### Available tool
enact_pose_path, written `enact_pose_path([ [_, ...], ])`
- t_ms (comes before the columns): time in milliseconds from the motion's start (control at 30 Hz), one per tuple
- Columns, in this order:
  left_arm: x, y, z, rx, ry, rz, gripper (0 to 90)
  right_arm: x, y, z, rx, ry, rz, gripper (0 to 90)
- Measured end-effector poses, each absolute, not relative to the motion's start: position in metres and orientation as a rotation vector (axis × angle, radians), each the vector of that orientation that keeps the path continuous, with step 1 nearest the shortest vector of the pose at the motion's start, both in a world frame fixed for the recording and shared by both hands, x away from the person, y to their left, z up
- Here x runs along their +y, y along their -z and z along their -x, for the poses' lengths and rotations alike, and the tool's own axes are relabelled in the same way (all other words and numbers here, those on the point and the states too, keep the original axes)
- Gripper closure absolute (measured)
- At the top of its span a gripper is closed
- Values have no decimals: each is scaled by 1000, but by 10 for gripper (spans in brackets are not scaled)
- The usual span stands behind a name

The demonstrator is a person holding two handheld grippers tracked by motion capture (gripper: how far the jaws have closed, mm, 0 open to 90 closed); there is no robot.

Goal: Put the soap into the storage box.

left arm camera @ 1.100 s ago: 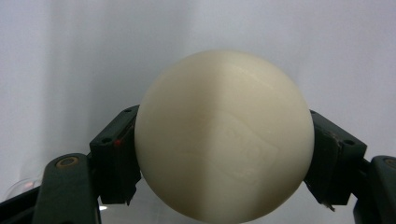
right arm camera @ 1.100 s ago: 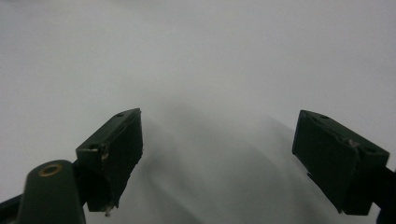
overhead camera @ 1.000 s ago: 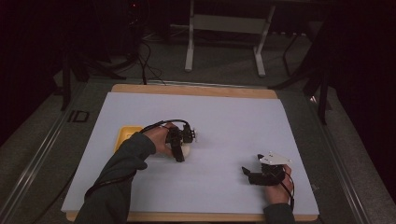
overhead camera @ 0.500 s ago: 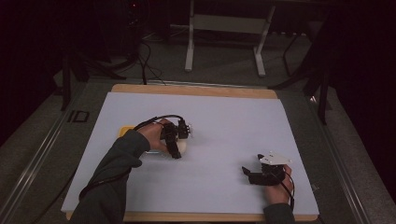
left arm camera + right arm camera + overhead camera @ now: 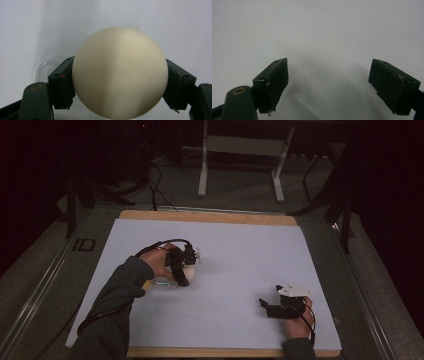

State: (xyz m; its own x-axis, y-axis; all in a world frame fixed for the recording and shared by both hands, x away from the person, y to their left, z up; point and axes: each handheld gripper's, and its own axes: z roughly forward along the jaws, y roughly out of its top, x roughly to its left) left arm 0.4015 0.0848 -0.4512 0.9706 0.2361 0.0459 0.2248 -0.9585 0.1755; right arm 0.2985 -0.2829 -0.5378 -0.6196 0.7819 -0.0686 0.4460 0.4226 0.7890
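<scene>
A cream ball (image 5: 120, 72) sits between the two black jaws of my left gripper (image 5: 120, 85), and both pads press on its sides. In the high view the left gripper (image 5: 183, 271) is left of the table's middle, with the ball (image 5: 191, 270) showing pale beside it. Beneath it lies a clear plastic container (image 5: 162, 283), whose rim (image 5: 43, 67) appears behind the left jaw. My right gripper (image 5: 266, 307) rests near the front right of the white sheet (image 5: 250, 250). Its jaws stand wide apart with nothing between them (image 5: 328, 85).
The white sheet covers a wooden board (image 5: 210, 216). A bit of yellow (image 5: 146, 284) peeks out under the left sleeve. A metal stand (image 5: 240, 145) and cables (image 5: 155, 180) are on the dark floor beyond the table's far edge.
The left hand has lifted and shifted a little to the left with the ball, and now covers most of the yellow thing. The right hand has stayed still.
</scene>
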Motion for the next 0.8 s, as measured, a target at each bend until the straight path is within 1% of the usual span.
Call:
enact_pose_path([
  [333,96,448,-402,368,-110,-2935,244,-283,538,-298,2251,-1059,-1042,160],
  [800,116,442,-404,450,-125,-2911,244,-283,538,-298,2250,-1061,-1041,160],
])
